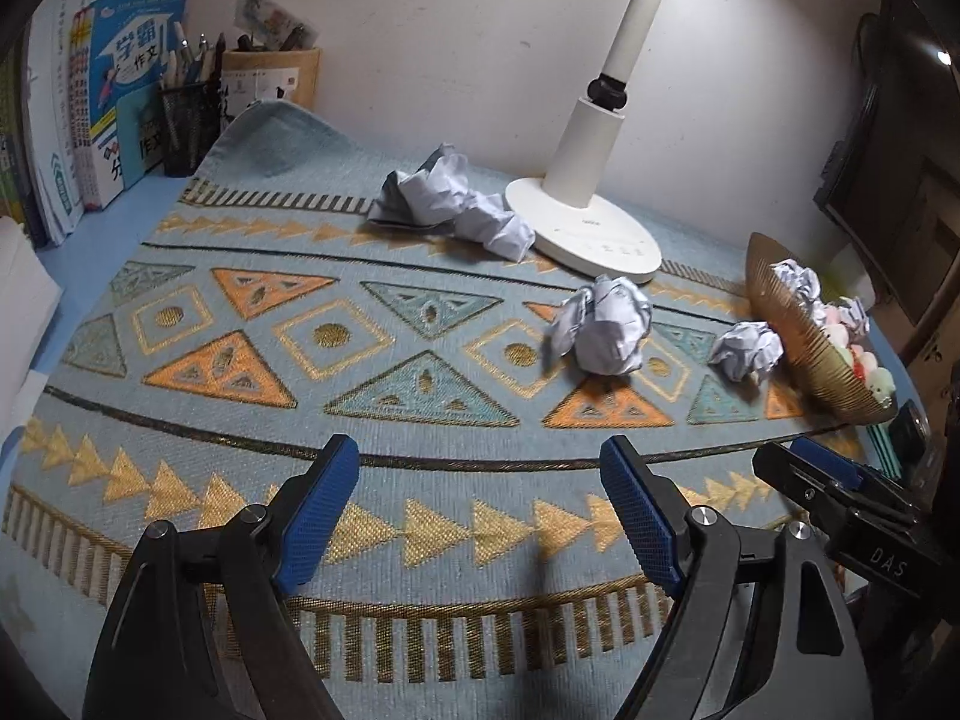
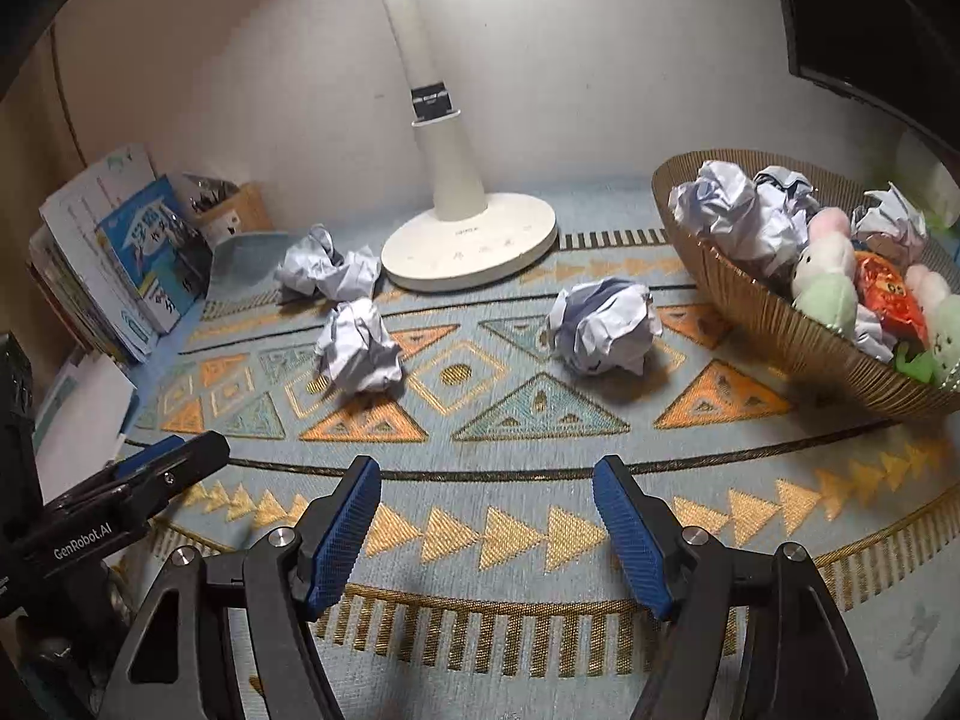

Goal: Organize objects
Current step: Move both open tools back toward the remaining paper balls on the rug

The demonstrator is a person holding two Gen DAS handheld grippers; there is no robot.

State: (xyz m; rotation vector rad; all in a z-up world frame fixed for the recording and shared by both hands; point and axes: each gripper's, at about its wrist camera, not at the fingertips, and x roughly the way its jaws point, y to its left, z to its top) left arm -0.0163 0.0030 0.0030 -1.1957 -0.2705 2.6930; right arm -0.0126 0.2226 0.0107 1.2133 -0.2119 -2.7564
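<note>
Three crumpled white paper balls lie loose on the patterned mat. One paper cluster (image 1: pixel 456 204) (image 2: pixel 327 267) sits left of the lamp base. A second ball (image 1: pixel 606 324) (image 2: pixel 360 348) is mid-mat, and a third ball (image 1: pixel 747 351) (image 2: pixel 603 324) lies just left of the gold ribbed basket (image 1: pixel 798 336) (image 2: pixel 780 318). The basket holds more paper balls, plush toys and a red packet. My left gripper (image 1: pixel 480 456) (image 2: pixel 162 462) hovers open over the mat's front, with nothing between its blue pads. My right gripper (image 2: pixel 486 474) (image 1: pixel 828 468) is beside it, also open with nothing between its pads.
A white desk lamp base (image 1: pixel 585 228) (image 2: pixel 471 240) stands at the back centre against the wall. Upright books (image 1: pixel 120 96) (image 2: pixel 144 252), a mesh pen cup (image 1: pixel 189 120) and a wooden pen holder (image 1: pixel 270 78) fill the back left corner. The mat's back left corner (image 1: pixel 270 132) curls up.
</note>
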